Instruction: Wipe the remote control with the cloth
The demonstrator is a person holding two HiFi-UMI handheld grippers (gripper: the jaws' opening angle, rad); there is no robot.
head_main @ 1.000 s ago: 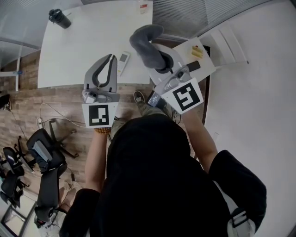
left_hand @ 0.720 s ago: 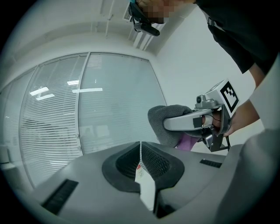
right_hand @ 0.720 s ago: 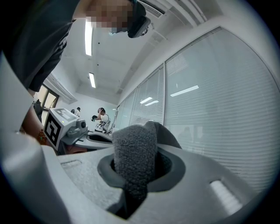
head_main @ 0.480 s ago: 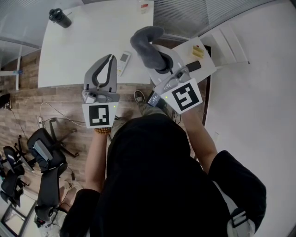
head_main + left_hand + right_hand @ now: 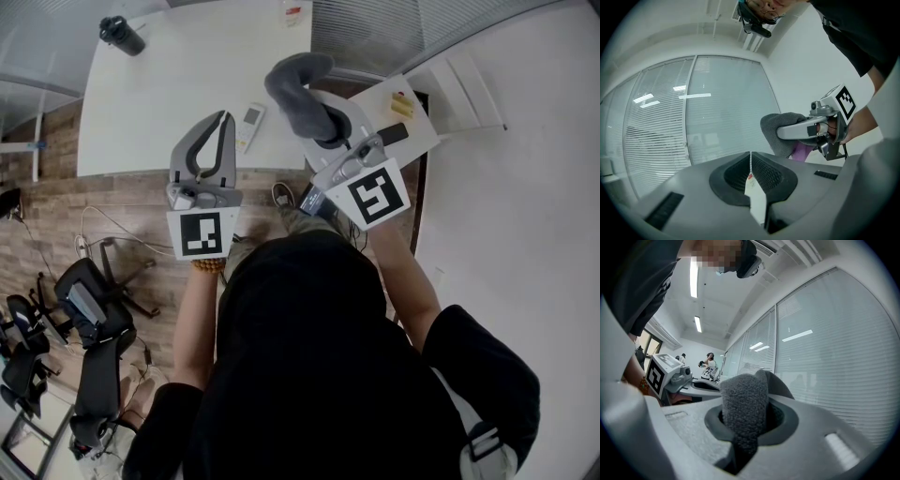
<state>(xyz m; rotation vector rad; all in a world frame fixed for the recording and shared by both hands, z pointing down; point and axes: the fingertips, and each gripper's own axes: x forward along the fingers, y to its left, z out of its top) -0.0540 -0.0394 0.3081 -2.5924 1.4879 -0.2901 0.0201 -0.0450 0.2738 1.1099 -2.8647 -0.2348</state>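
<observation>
Now, remote [image 5: 251, 118] near table [image 5: 159, 103] edge, cloth [image 5: 298, 89] gripped aloft alongside

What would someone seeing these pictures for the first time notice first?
The thick grey cloth clamped in the right gripper, raised over the near edge of the white table. Then the left gripper beside it, shut and empty, with the small white remote lying on the table near its tips.

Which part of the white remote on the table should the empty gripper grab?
Probably by its two long sides, near the middle, coming down from above. The remote control lies flat on the white table and looks long and narrow, so jaws fit across its width. The left gripper is shut now and must open first.
</observation>
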